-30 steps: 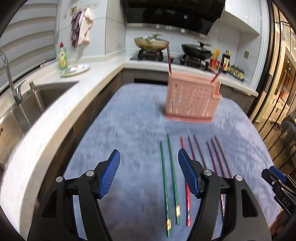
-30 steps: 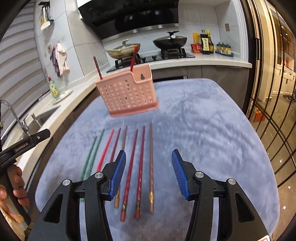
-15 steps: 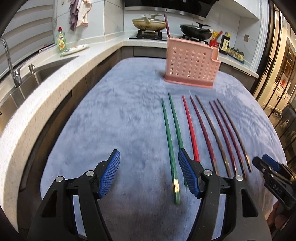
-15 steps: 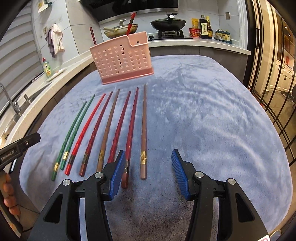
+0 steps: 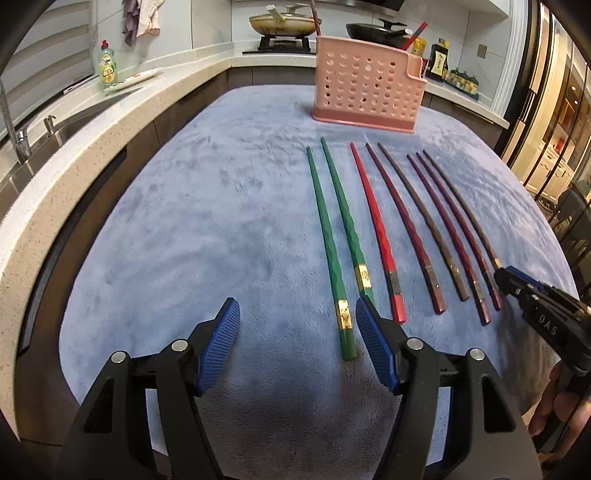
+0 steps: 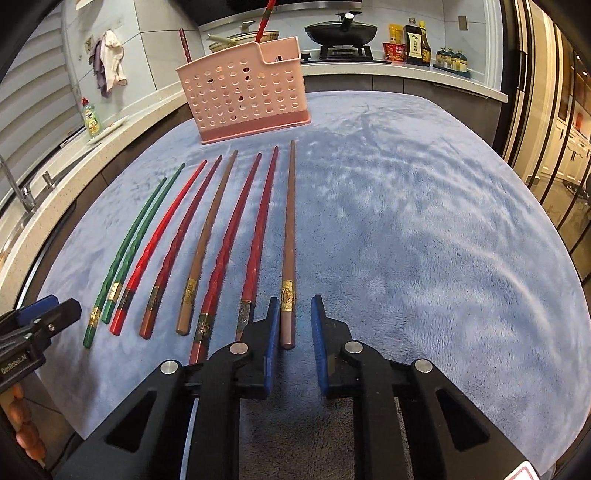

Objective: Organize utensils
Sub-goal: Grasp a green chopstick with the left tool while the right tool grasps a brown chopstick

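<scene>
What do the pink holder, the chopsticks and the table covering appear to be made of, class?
Pink holder: probably moulded plastic, matte, with even round holes. Chopsticks, such as the brown one: glossy, faceted shafts with gold bands, so lacquered wood or resin; unclear which. Table covering: soft plush fabric, its blue-grey nap showing brushed streaks.

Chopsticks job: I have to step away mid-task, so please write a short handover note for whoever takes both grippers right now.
Left gripper: open, holding nothing, low over the near ends of the two green chopsticks.
Right gripper: jaws have just been closing around the near end of the rightmost brown chopstick; a gap shows on one side, so it is not gripped yet.
Done: two chopsticks stand in the pink holder.
Left: eight lie in a row on the blue cloth. Probably finish this grip, then move them to the holder.
</scene>
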Tool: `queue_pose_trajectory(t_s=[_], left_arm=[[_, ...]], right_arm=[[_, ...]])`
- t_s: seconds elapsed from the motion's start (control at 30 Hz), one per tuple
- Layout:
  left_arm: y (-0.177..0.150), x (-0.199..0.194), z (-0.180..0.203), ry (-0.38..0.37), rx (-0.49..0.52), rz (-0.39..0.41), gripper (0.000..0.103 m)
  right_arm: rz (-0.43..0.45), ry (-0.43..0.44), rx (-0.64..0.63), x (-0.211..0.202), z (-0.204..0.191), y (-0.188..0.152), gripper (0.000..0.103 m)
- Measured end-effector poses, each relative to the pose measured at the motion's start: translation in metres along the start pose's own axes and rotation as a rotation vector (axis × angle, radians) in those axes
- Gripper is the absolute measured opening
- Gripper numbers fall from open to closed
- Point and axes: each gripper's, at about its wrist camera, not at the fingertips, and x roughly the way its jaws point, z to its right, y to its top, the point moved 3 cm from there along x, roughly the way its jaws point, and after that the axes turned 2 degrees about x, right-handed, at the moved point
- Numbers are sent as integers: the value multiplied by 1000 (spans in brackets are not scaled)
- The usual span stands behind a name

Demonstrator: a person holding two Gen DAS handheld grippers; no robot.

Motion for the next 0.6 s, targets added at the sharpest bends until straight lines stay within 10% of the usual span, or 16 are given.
queue_pose_trajectory(t_s=[0.3, 0.6], left_arm=[[-6, 14, 0, 8, -4, -36, 62], [0, 22, -11, 39, -19, -37, 33]], right_arm=[[1, -1, -1, 0, 0, 0, 15], [-4, 7, 3, 1, 1, 1, 15]])
